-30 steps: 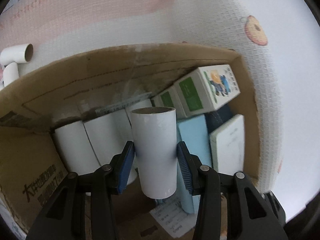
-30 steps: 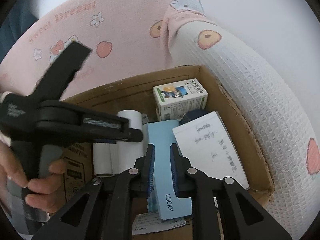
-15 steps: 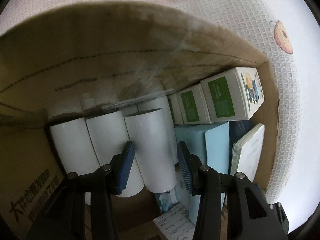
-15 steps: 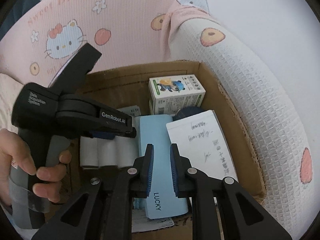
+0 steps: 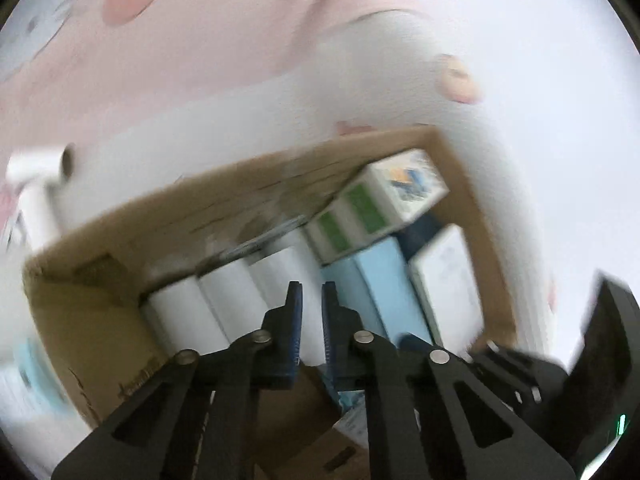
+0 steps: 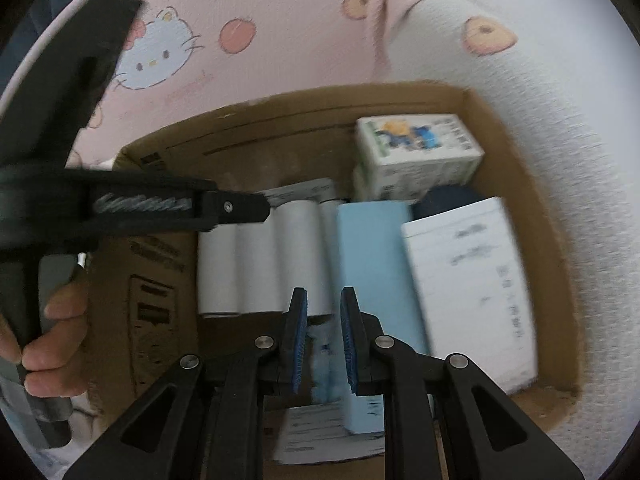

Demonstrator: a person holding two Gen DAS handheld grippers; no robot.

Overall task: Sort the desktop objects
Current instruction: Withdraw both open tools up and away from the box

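Observation:
A cardboard box (image 6: 532, 208) holds three white paper rolls (image 6: 256, 260) lying side by side, a light blue box (image 6: 372, 264), a white notebook (image 6: 468, 280) and a green-and-white carton (image 6: 416, 152). My left gripper (image 5: 311, 292) hangs above the rolls (image 5: 224, 304), its jaws nearly together with nothing between them. It also shows at the left of the right wrist view (image 6: 236, 208). My right gripper (image 6: 323, 296) sits over the box's near side, jaws nearly together and empty.
The box (image 5: 96, 320) rests on pink and white cartoon-print bedding (image 6: 280, 20). Two more white tubes (image 5: 36, 176) lie on the bedding beyond the box's far left corner. Loose printed paper (image 6: 320, 432) lies on the box floor near the front.
The left gripper let go of the white roll, which now lies with the other rolls in the box. It then pulled back up and its jaws closed. The right gripper shifted slightly.

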